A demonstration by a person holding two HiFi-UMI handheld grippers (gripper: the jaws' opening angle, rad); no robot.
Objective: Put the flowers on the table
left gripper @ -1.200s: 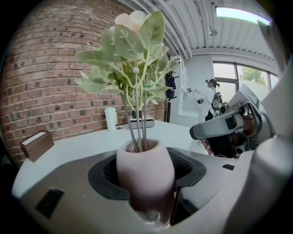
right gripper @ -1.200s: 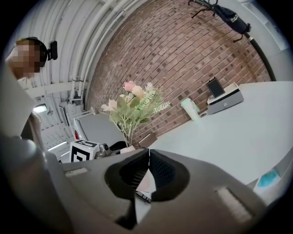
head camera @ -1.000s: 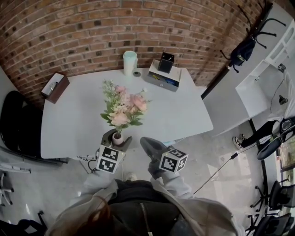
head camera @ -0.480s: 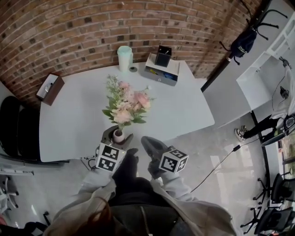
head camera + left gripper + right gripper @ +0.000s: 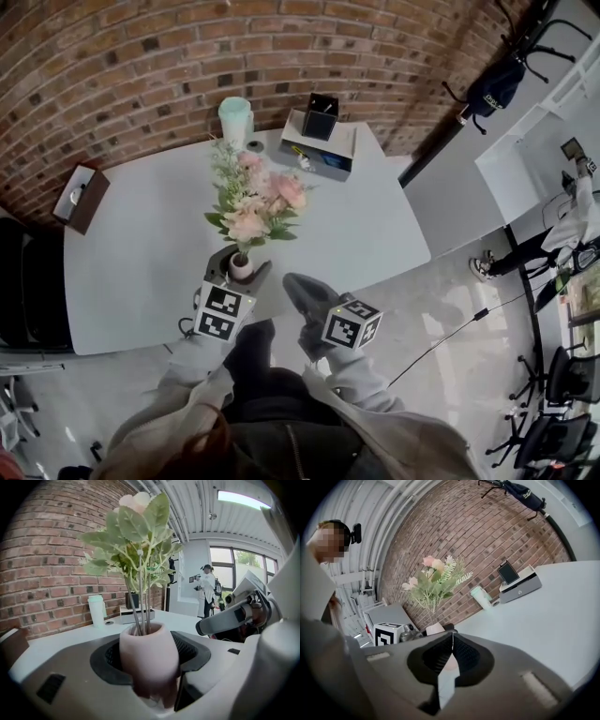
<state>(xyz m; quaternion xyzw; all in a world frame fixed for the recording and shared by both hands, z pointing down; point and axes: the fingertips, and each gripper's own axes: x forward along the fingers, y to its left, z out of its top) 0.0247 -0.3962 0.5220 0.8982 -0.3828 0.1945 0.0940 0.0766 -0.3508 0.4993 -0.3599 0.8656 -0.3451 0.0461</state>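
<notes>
A small pink vase (image 5: pixel 241 268) with a bunch of pink and cream flowers (image 5: pixel 253 199) stands upright between the jaws of my left gripper (image 5: pixel 238 272), which is shut on it. It is held over the front part of the white table (image 5: pixel 141 253); whether its base touches the top is hidden. In the left gripper view the vase (image 5: pixel 149 651) fills the gap between the pads, with the flowers (image 5: pixel 136 531) rising above. My right gripper (image 5: pixel 302 292) hangs just right of it at the table's front edge, shut and empty, its fingertips (image 5: pixel 451 637) meeting.
At the table's far edge stand a mint cup (image 5: pixel 235 120) and a grey box (image 5: pixel 319 150) with a black holder on it. A brown tissue box (image 5: pixel 75 195) sits at the left end. A black chair (image 5: pixel 26 281) is at the left, a coat stand (image 5: pixel 494 89) at the right.
The person has stepped up to the table, and the left gripper has carried the vase from the front edge to further over the top. The right gripper kept alongside, still shut.
</notes>
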